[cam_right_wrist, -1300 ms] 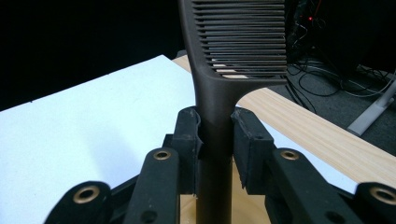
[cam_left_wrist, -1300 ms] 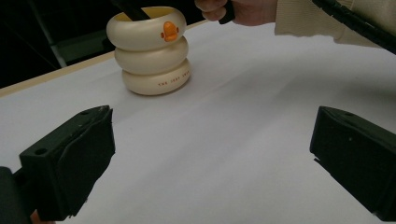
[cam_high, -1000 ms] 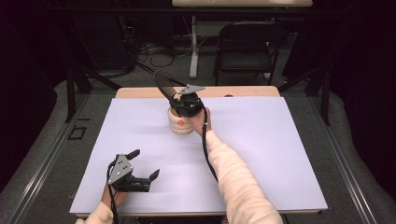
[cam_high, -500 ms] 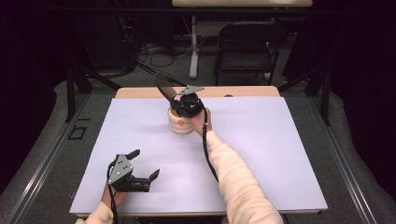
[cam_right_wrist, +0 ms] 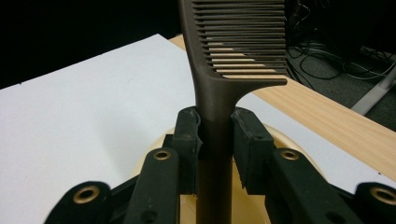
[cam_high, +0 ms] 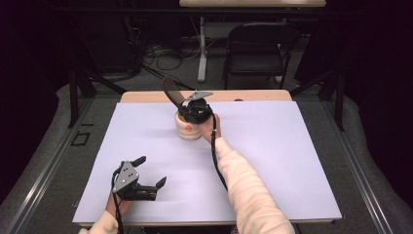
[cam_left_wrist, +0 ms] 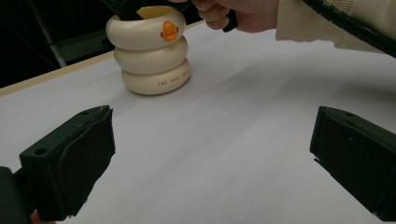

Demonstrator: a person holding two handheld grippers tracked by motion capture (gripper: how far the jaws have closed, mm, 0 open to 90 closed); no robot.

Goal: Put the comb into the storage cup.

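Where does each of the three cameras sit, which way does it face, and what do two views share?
High view: above the table's near edge, looking forward and down; shows both forearms, left gripper and right gripper.
Left gripper view: rides the left gripper, looks across the white sheet past its open jaws.
Right gripper view: rides the right gripper, looks along the clamped comb.
Shared: the cream ringed holder in high and left gripper views.

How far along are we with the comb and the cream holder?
Done: the right hand-held gripper is shut on the comb by its handle, directly over the holder. In hand: the handle's lower end dips toward the holder's opening; how deep is hidden. Left: whether the comb is going in or coming out isn't clear, so release or lift remains. The left hand-held gripper rests open, apart.
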